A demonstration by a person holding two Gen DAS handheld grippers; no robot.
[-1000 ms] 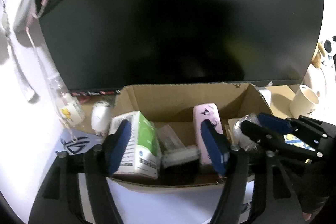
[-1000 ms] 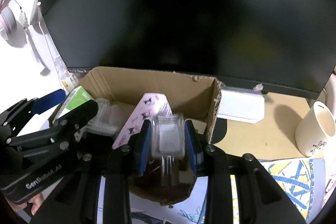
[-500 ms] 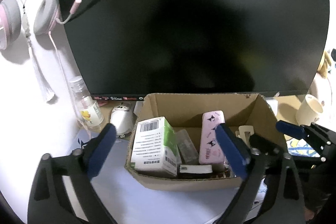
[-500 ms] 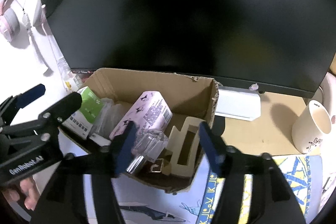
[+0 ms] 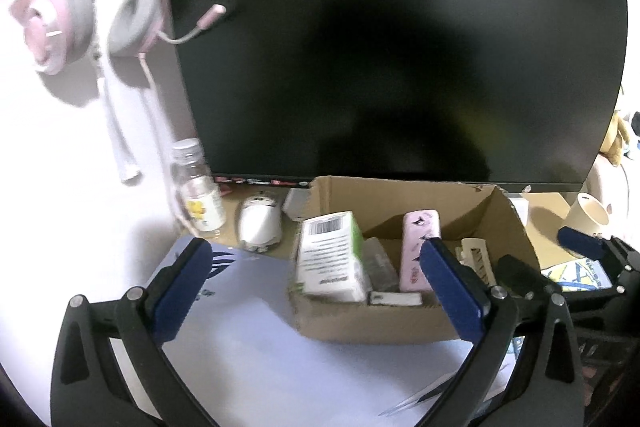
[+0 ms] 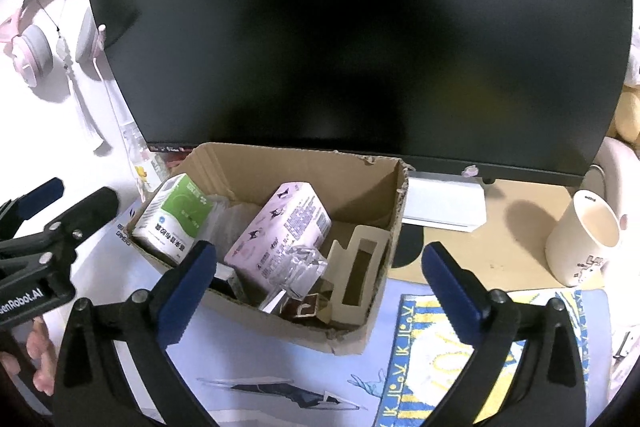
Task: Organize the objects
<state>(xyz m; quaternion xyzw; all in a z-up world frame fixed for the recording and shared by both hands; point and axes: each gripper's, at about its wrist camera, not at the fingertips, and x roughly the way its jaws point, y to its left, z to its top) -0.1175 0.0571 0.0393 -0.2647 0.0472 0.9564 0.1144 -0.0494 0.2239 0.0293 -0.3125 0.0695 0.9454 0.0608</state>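
Observation:
A cardboard box stands in front of the black monitor. It holds a green-and-white carton, a pink printed box, a clear plastic item, a cream cut-out card box and other small items. My right gripper is open and empty, above the box's near edge. My left gripper is open and empty, back from the box's left side.
A black monitor fills the back. A pink headset hangs left. A clear bottle and white mouse sit left of the box. A cream mug stands right. A blue-yellow mat lies in front.
My right gripper opened and let go of the clear plastic item, which now lies in the box. Both grippers opened wide and drew back and up from the box.

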